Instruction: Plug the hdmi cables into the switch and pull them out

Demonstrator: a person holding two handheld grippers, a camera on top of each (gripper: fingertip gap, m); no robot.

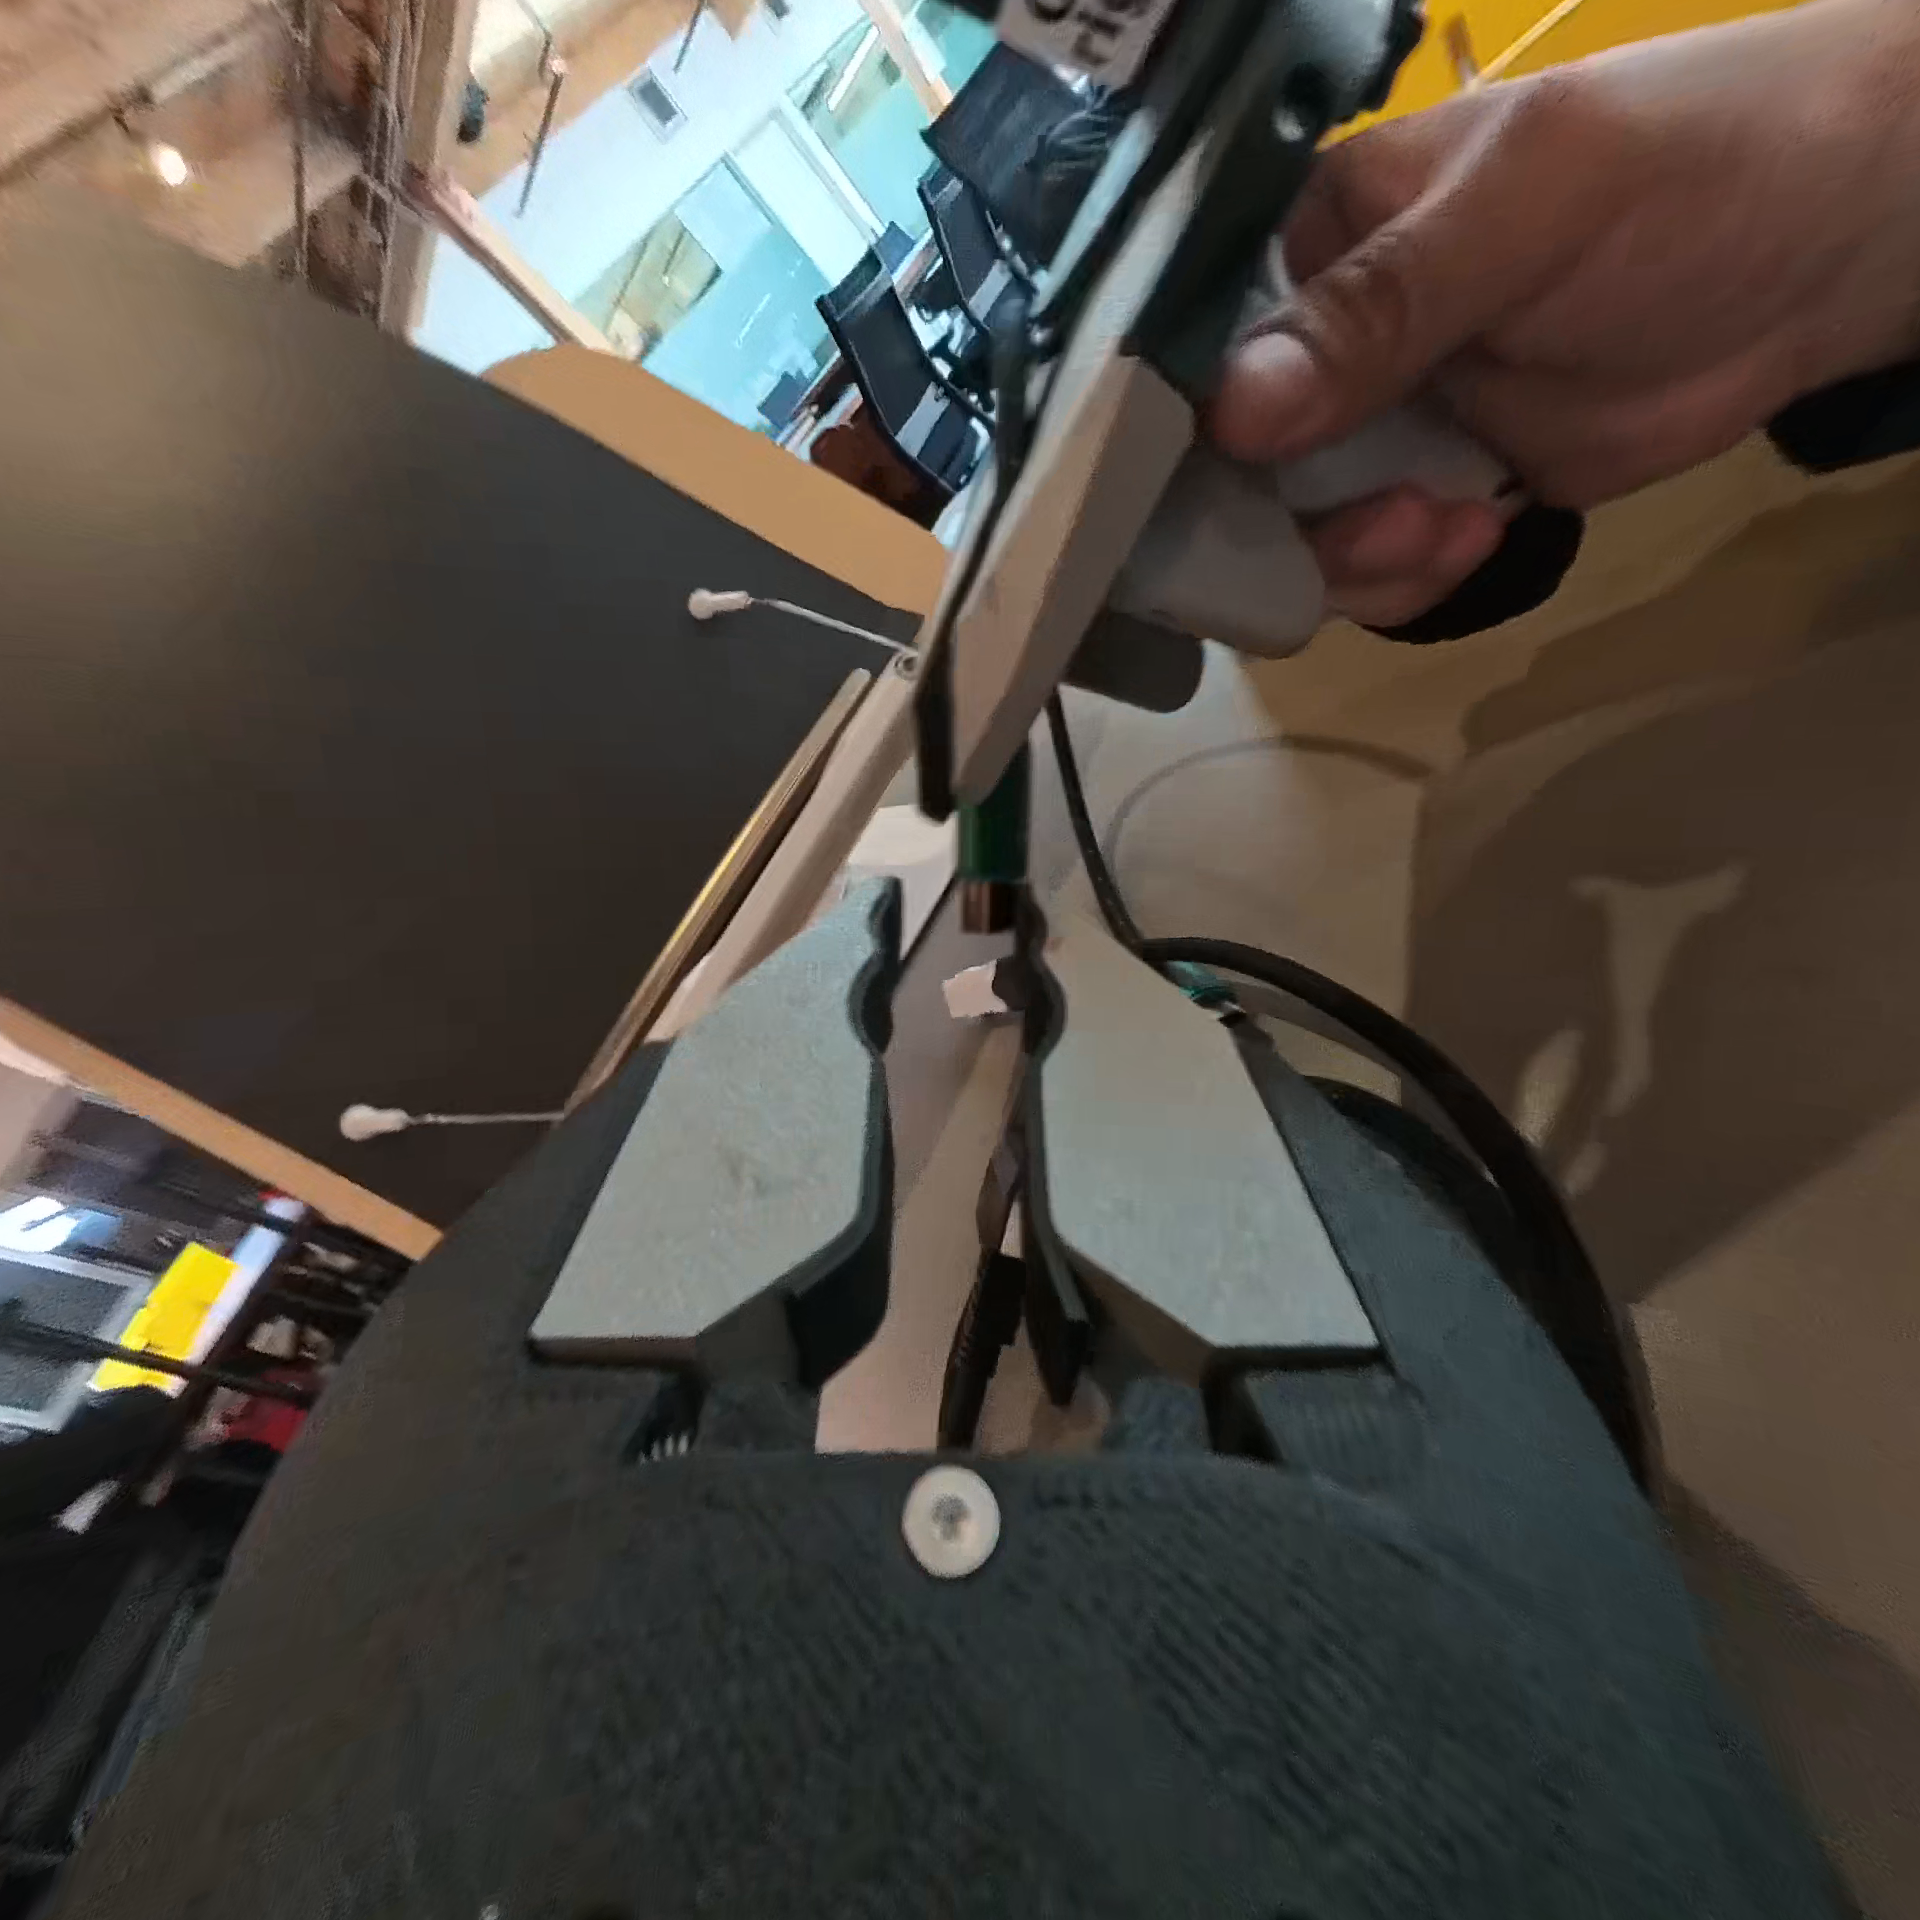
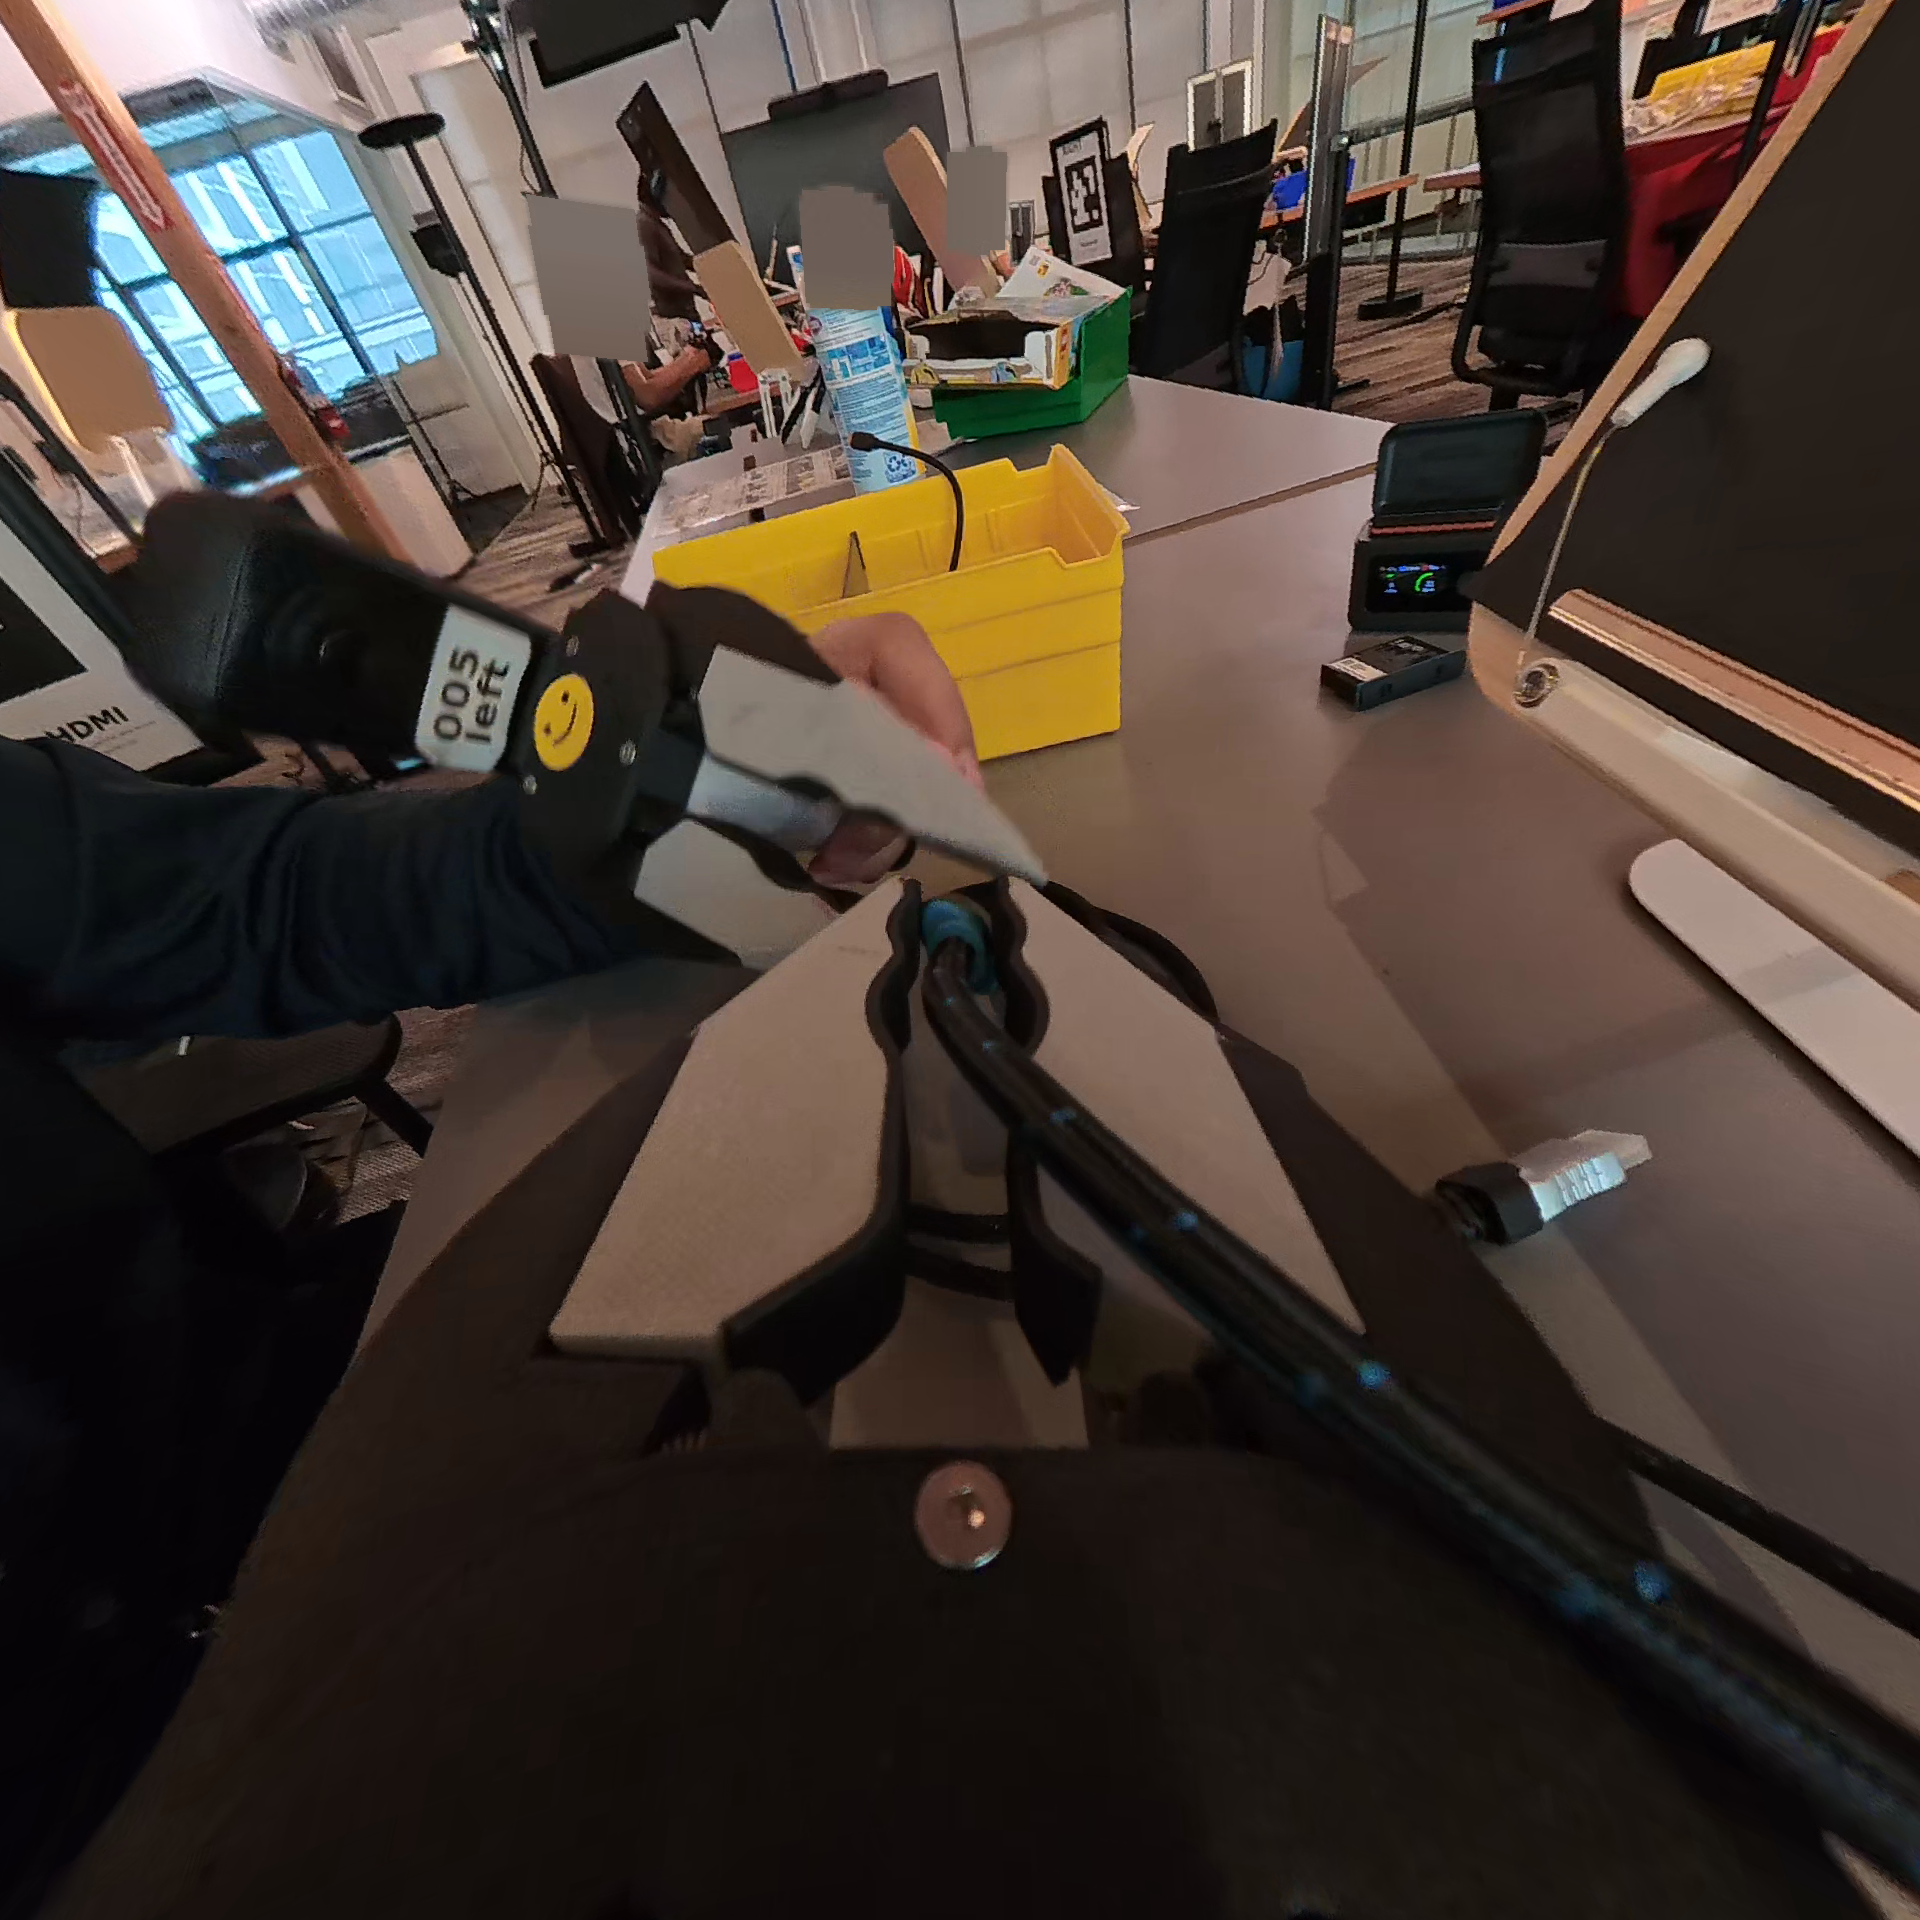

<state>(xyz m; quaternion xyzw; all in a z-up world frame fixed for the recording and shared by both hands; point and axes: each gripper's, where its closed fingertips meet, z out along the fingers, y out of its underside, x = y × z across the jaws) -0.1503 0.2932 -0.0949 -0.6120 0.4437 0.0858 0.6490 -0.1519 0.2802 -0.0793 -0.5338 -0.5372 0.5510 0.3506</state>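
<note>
My right gripper [image 2: 954,899] is shut on a green-blue HDMI plug [image 2: 951,925]. Its black cable [image 2: 1195,1205] runs back over the right finger. In the left wrist view this gripper [image 1: 966,800] comes down from above, and the plug [image 1: 992,842] has its metal tip right at the tips of my left gripper [image 1: 956,920]. A pale flat body with a white tag [image 1: 971,992], apparently the switch, fills the gap between the left pads, with black cables [image 1: 1351,997] trailing off it. The left gripper's upper finger [image 2: 852,748] meets the right tips. A second plug [image 2: 1538,1179] lies loose on the table.
A yellow bin [image 2: 935,582] stands on the grey table [image 2: 1351,831] behind the grippers. A black board with a wooden edge [image 2: 1766,416] leans at the right over a white strip [image 2: 1787,977]. A small screen device [image 2: 1423,561] and a black box [image 2: 1392,670] sit near it. Only a small space, under 4 cm, lies between the two pairs of fingers.
</note>
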